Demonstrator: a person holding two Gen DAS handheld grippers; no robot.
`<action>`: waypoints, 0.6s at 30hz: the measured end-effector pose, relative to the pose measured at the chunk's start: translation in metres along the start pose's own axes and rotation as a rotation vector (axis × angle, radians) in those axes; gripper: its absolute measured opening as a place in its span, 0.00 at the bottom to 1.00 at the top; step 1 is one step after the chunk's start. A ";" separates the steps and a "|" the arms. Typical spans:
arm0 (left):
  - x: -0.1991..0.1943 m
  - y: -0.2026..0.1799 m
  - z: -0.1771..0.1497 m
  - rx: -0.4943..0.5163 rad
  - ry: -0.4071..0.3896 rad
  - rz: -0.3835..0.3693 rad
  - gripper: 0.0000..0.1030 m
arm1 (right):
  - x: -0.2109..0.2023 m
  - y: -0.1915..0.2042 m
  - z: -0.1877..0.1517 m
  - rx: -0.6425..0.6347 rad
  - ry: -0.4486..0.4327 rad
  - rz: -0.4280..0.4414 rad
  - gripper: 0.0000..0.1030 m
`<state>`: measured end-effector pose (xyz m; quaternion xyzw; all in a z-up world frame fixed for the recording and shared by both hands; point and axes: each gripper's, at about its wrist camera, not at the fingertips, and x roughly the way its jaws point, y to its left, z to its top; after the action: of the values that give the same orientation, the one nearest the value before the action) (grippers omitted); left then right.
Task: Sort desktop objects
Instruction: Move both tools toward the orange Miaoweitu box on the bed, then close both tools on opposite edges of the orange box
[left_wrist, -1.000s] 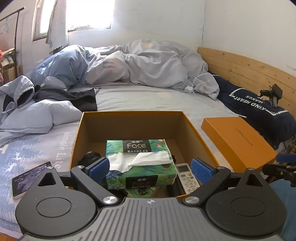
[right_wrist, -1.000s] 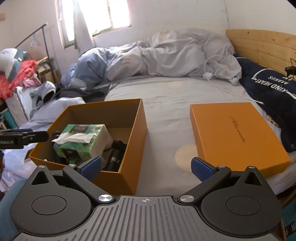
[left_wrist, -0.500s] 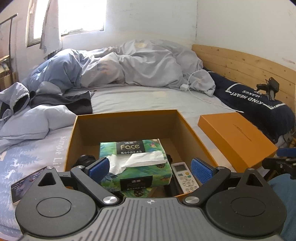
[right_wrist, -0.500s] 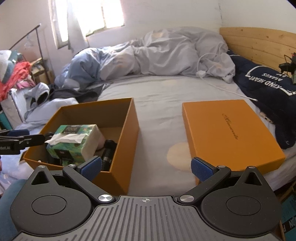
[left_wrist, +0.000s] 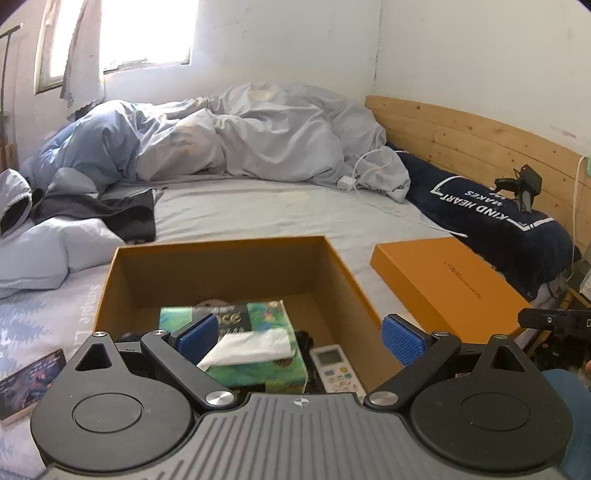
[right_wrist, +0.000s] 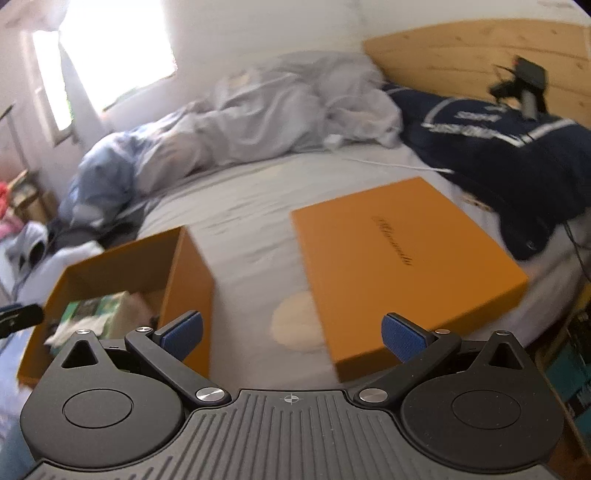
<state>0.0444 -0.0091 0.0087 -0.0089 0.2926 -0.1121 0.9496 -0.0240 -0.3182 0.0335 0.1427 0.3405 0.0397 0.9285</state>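
Left wrist view: left gripper (left_wrist: 299, 336) is being held with jaws spread wide, nothing between the blue pads (left_wrist: 195, 336). It is being aimed at the open orange box (left_wrist: 347, 280) sitting on the bed (left_wrist: 266, 210). Inside the box, near its front wall, a green tissue pack (left_wrist: 255, 332) is seen with a white tissue sticking out of the top; a white remote (left_wrist: 334, 367) with a small screen is lying just right of the pack, touching or nearly so. A dark item left of the pack is mostly hidden, cannot be identified. The flat orange lid (left_wrist: 443, 277) is lying right of the box, apart from it. A phone (left_wrist: 27, 384) is lying left of the box, screen up. Behind the box: crumpled grey duvet (left_wrist: 266, 136), navy pillow (left_wrist: 487, 210) against the wooden headboard (left_wrist: 480, 144), bright window (left_wrist: 147, 33) on the far wall.

Right wrist view, motion-blurred: right gripper (right_wrist: 291, 334) is also being held spread apart, gripping nothing. The box (right_wrist: 188, 266) is seen to the lower left with the tissue pack (right_wrist: 96, 310) inside; the lid (right_wrist: 399, 266) is right of the box, a strip of grey sheet (right_wrist: 251, 236) showing between them. A round pale patch on the sheet is touching the lid's near left corner.
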 end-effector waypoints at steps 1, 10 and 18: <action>0.002 -0.002 0.002 0.005 -0.001 -0.002 0.97 | 0.001 -0.004 0.001 0.016 -0.002 -0.009 1.00; 0.033 -0.031 0.035 0.078 0.001 -0.040 0.97 | 0.012 -0.047 0.004 0.123 -0.027 -0.081 1.00; 0.071 -0.072 0.066 0.187 -0.002 -0.112 0.97 | 0.024 -0.079 -0.001 0.263 -0.017 -0.153 1.00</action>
<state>0.1237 -0.0982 0.0301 0.0634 0.2789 -0.1918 0.9388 -0.0077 -0.3894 -0.0052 0.2373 0.3446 -0.0772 0.9050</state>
